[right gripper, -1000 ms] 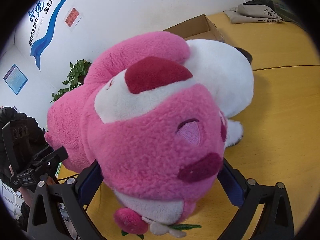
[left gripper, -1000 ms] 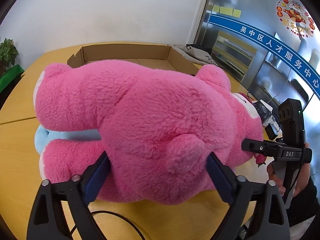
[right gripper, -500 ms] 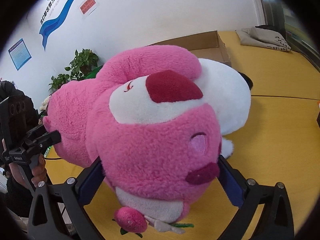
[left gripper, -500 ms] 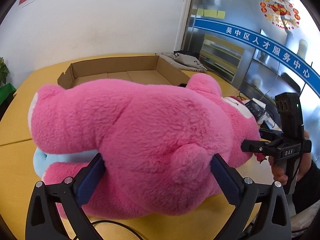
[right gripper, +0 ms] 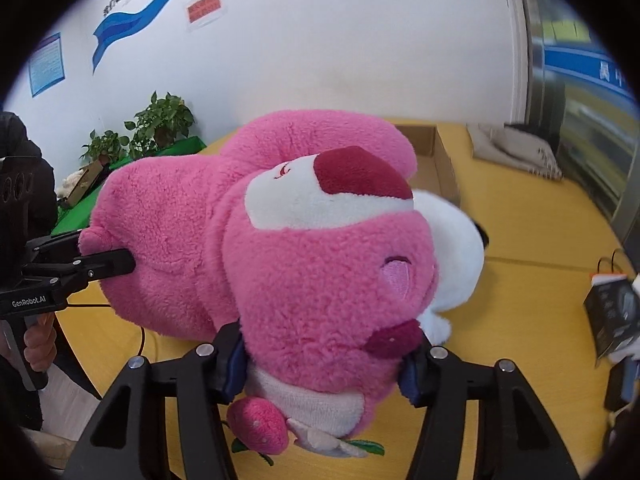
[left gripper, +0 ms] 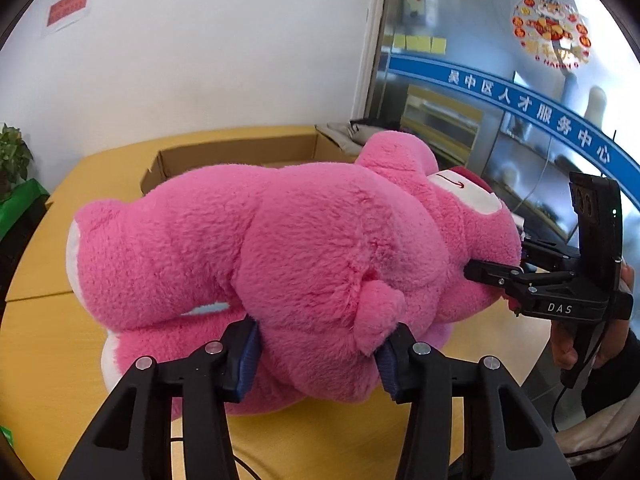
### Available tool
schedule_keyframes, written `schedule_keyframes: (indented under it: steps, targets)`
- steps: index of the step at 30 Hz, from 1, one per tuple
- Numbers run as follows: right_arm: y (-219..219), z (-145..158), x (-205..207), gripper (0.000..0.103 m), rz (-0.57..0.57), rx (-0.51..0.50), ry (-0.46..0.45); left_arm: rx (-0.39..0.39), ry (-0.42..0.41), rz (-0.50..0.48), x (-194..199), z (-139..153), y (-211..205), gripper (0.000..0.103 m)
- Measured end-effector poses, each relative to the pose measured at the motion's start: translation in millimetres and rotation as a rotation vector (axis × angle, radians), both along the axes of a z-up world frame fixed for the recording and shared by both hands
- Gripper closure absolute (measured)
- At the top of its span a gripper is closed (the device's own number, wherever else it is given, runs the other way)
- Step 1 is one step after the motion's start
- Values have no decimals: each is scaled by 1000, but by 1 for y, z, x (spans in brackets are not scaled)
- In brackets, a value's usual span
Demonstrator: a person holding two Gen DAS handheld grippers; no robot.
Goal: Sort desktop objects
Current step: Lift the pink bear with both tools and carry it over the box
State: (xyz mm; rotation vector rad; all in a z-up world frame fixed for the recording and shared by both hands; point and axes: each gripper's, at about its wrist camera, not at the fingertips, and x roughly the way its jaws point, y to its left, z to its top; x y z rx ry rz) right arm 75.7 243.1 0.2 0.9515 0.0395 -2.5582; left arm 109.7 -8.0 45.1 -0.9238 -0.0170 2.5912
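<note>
A big pink plush bear (left gripper: pixel 288 248) lies on its side, held up over the yellow table (left gripper: pixel 36 344). My left gripper (left gripper: pixel 318 354) is shut on the bear's rump by its small tail. My right gripper (right gripper: pixel 322 360) is shut on the bear's head (right gripper: pixel 320 272), just above its strawberry charm (right gripper: pixel 258 424). Each gripper shows in the other's view: the right one at the bear's head (left gripper: pixel 496 272), the left one at its rump (right gripper: pixel 104 264). An open cardboard box (left gripper: pixel 240 156) stands behind the bear.
A white plush (right gripper: pixel 452 248) lies behind the bear's head. A folded grey cloth (right gripper: pixel 516 152) lies at the table's far corner. A dark boxed item (right gripper: pixel 612 316) stands at the right edge. Potted plants (right gripper: pixel 160 124) stand beyond the table. A black cable (left gripper: pixel 240 468) runs below.
Both grippers have closed in on the bear, squeezing its plush. The bear has risen off the table, and the blue plush beneath it is almost out of sight.
</note>
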Motion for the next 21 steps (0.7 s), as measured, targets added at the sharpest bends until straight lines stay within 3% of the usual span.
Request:
schedule_keyframes:
  steps: [6,8,12,17,21]
  targets:
    - [-20,48,-30,46,25,6,117,-38,112,23,-32,45,-9,51]
    - [-26,63,-53,46,27,9,149,-62,143,21,-64,59,-11,51]
    - [-34,81,-122,45,21,14,161,-73,130,-1,-143,67,-16,51]
    - [-35,55,-218,45,-4,34,58,-90,62,-11,-261,49,-15,51]
    - [-37,35,-295,45,-24,49,-24,-85,-45,-29,-348,15,-11,51]
